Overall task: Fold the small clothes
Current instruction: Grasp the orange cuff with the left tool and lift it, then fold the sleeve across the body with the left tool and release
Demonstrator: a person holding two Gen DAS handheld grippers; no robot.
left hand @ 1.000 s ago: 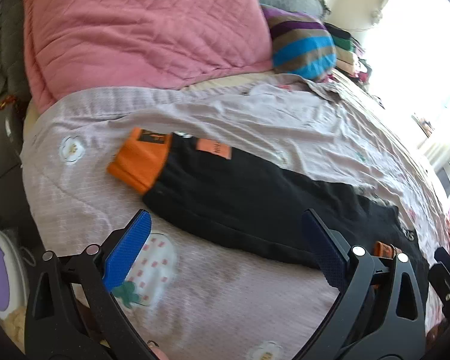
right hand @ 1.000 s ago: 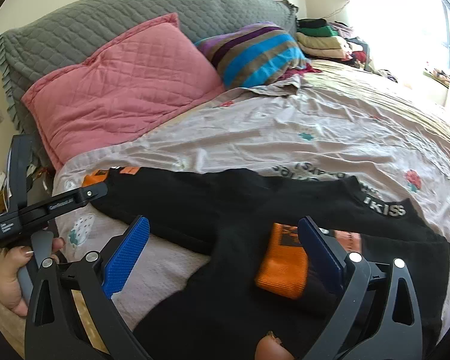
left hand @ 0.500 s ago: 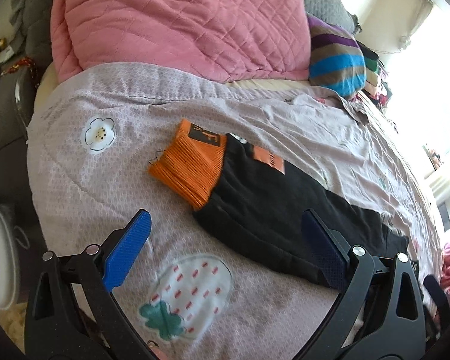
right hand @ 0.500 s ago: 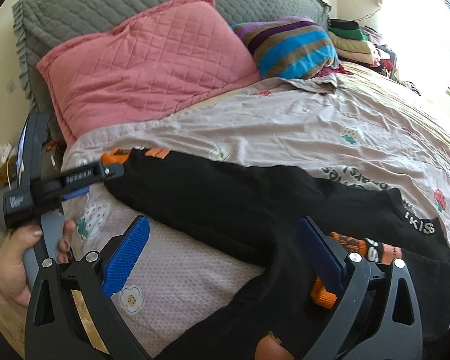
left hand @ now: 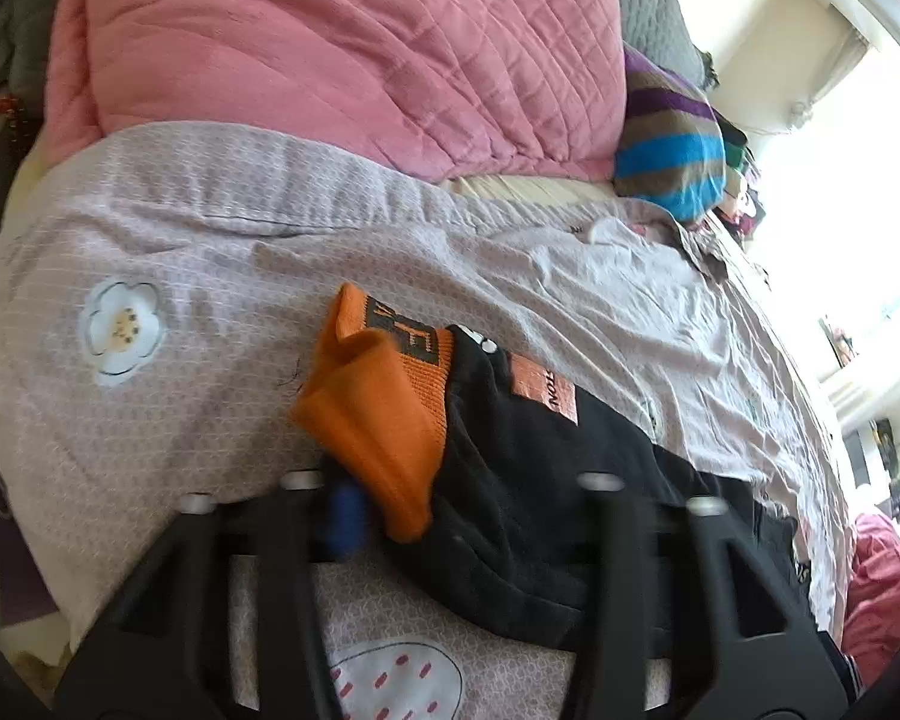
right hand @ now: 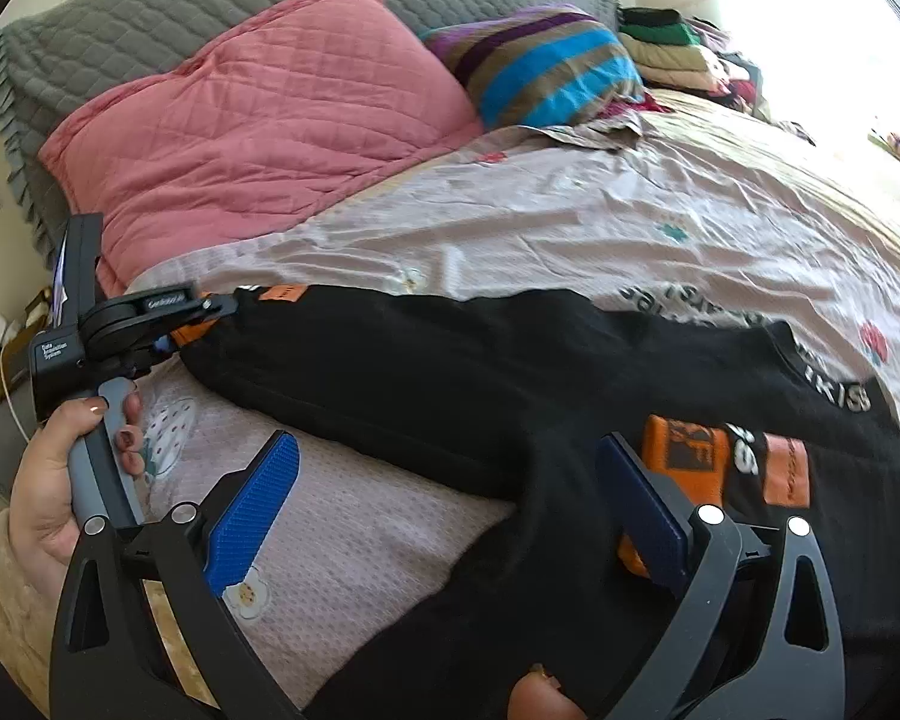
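Note:
A black long-sleeved top (right hand: 450, 372) with orange cuffs lies spread on the flowered sheet (left hand: 150, 240). In the left wrist view its left sleeve (left hand: 540, 480) ends in an orange cuff (left hand: 384, 408) that is bunched up. My left gripper (left hand: 384, 510) is closing, with that cuff pinched between its pads. The right wrist view shows the left gripper (right hand: 222, 303) at the sleeve's far end, gripped by a hand (right hand: 48, 480). My right gripper (right hand: 450, 510) hangs open over the top's body. The other orange cuff (right hand: 684, 456) lies just right of its right pad.
A pink quilted pillow (left hand: 330, 48) and a striped cushion (left hand: 672, 144) lie at the bed's head against a grey quilted cover (right hand: 210, 24). Folded clothes (right hand: 666, 42) are stacked at the far corner. A pink cloth (left hand: 882, 600) sits at the right edge.
My left gripper moved forward and down onto the orange cuff, and its jaws went from wide open to closed around it. The cuff has bunched up. The right gripper sank slightly toward the top.

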